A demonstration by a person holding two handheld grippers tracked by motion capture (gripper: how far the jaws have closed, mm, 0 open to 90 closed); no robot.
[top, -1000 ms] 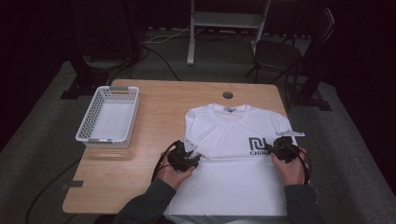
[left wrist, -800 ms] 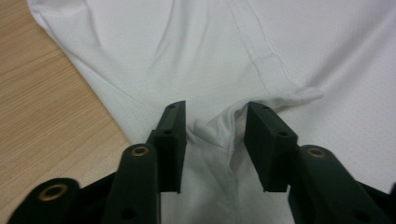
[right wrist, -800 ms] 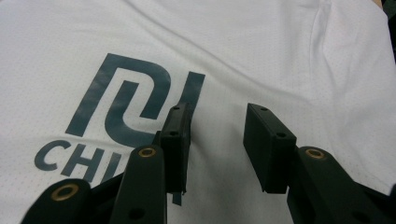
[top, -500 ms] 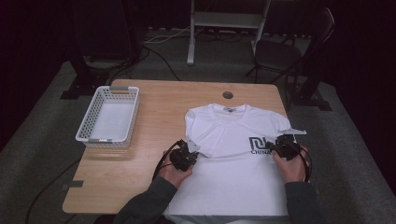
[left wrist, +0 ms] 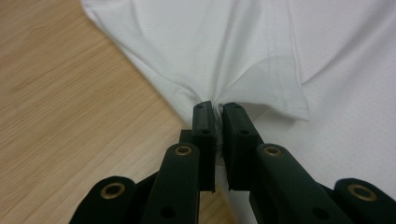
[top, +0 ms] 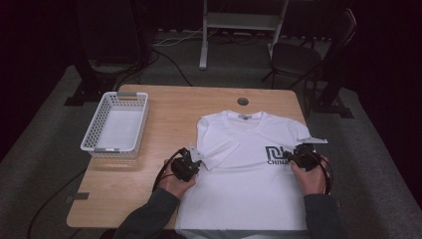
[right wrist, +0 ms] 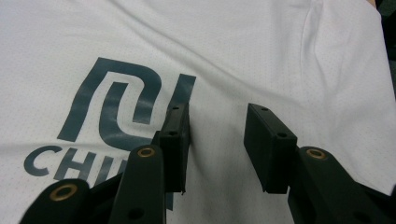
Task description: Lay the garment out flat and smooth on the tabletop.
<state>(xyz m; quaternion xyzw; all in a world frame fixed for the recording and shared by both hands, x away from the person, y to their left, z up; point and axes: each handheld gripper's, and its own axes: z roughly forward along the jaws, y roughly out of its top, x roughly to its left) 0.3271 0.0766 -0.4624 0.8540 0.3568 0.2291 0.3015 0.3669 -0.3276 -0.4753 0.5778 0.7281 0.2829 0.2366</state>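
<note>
A white T-shirt (top: pixel 244 174) with a dark logo (top: pixel 274 154) lies flat on the wooden table (top: pixel 164 109), collar away from me. My left gripper (top: pixel 191 160) sits at the shirt's left sleeve. Its jaws have just been closing and now pinch a gathered fold of the sleeve fabric (left wrist: pixel 243 60) between the pads, at the left gripper (left wrist: pixel 218 109) tip. My right gripper (top: pixel 298 152) rests over the chest beside the logo (right wrist: pixel 126 100). The right gripper (right wrist: pixel 217 116) stands open, with smooth cloth (right wrist: pixel 233 46) under the gap and nothing pinched.
A white plastic basket (top: pixel 116 127) stands empty at the table's left side. A round cable hole (top: pixel 243 101) is in the tabletop beyond the collar. A dark chair (top: pixel 298 55) and a stand are on the floor behind the table.
The left hand has shifted slightly at the sleeve, and the sleeve cloth now bunches at its tip. The right hand has kept still.
</note>
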